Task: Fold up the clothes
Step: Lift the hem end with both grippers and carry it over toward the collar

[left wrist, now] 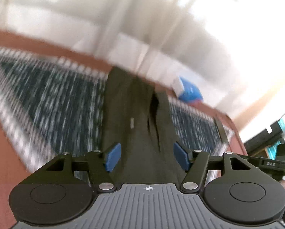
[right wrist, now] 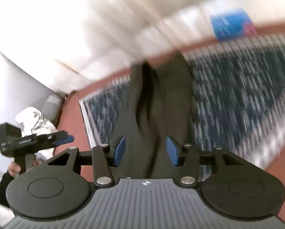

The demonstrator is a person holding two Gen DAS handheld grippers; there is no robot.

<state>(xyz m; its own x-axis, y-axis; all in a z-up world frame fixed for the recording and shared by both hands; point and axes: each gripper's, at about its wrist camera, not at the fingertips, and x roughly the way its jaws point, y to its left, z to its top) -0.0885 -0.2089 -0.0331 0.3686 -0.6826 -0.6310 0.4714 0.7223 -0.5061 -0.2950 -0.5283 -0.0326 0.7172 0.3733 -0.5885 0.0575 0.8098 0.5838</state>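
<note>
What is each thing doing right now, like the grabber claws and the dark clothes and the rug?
left gripper: jaws apart, dark cloth between the pads, contact unclear.
right gripper: jaws apart, dark cloth between the pads, contact unclear.
dark garment: stretched out lengthwise, creased, over the rug.
patterned rug: lying flat on the red floor, blurred.
blue package: at the rug's far edge, blurred.

I am working in a home: a blue patterned rug (left wrist: 52, 103) is lying on reddish floor (right wrist: 71, 114) beside a white sofa (left wrist: 66, 26).
</note>
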